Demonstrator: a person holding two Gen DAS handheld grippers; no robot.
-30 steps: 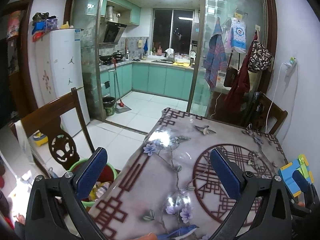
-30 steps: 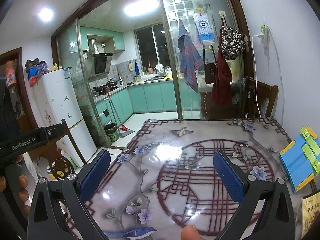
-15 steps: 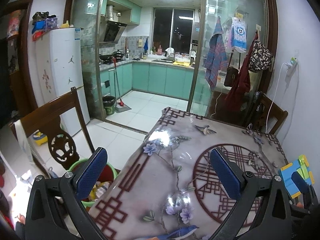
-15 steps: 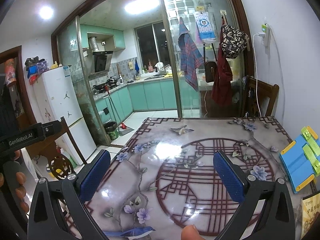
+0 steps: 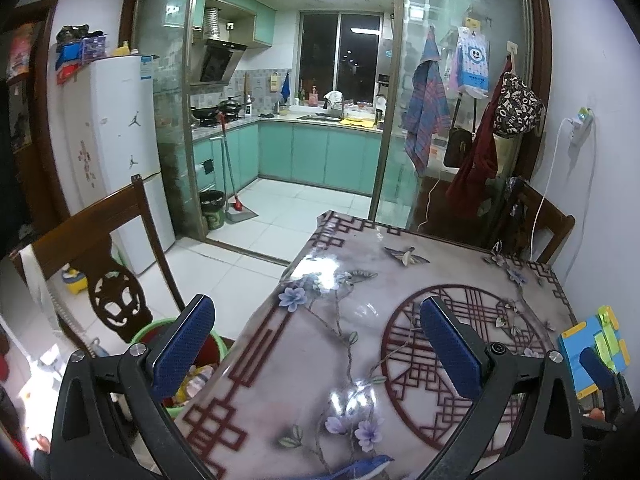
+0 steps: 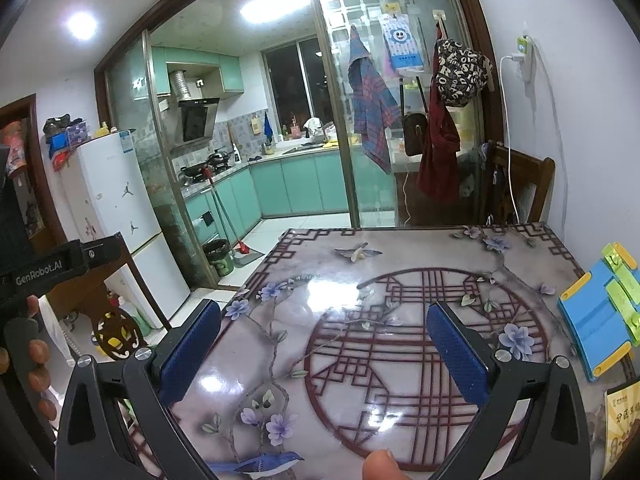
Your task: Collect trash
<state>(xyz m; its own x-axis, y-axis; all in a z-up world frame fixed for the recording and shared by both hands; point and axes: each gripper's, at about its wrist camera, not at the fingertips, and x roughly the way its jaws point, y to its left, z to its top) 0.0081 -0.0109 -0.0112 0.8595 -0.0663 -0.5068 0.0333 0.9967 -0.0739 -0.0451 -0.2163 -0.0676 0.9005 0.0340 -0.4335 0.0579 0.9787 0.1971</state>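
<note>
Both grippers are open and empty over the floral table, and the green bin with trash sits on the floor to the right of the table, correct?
Not quite. The green plastic bin sits left of the floral-patterned table, beside the wooden chair, as the left wrist view shows. The left gripper and right gripper are open and empty.

"GenRobot.AI" stood in white letters on the black body of the left gripper (image 6: 44, 270), far left of the right gripper's fingers. A yellow packet (image 6: 622, 420) right of them bore Chinese characters, too small to read.
</note>
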